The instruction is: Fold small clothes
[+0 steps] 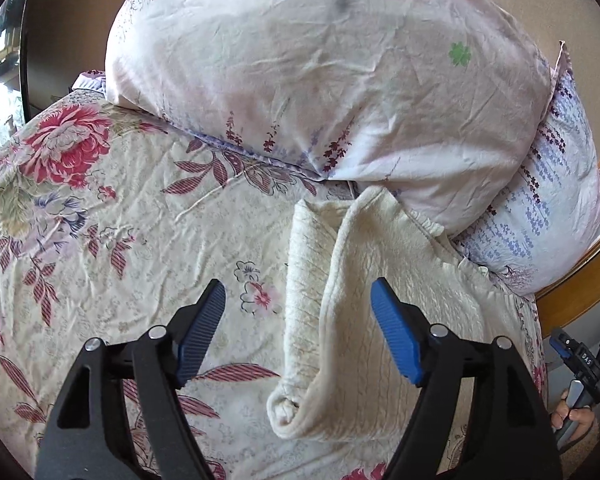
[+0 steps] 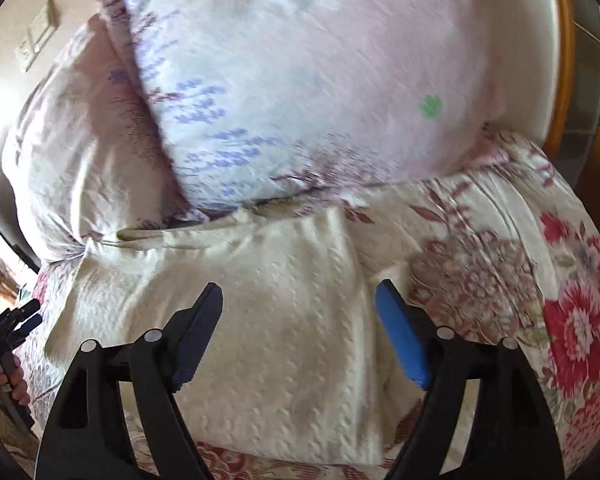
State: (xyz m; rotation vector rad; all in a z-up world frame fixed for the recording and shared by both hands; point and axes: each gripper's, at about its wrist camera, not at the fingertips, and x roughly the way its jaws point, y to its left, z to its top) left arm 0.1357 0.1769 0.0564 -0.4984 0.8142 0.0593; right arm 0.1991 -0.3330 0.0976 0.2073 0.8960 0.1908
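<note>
Cream knit garment [image 1: 364, 320] is lying folded on the floral bedsheet [image 1: 100, 240], its top edge tucked right up against the two pillows [image 1: 320, 80]. Left claw [image 1: 298, 300] and right claw [image 2: 300, 300] both hang above it spread wide, nothing between the pads.

The cream knitted garment with a ribbed texture [image 1: 340, 320] is plain all over. The bed's cream floral sheet [image 1: 100, 220] has red and pink blooms and striped maroon leaves. The pale pink pillow [image 1: 320, 80] has purple sprigs plus one green clover.
</note>
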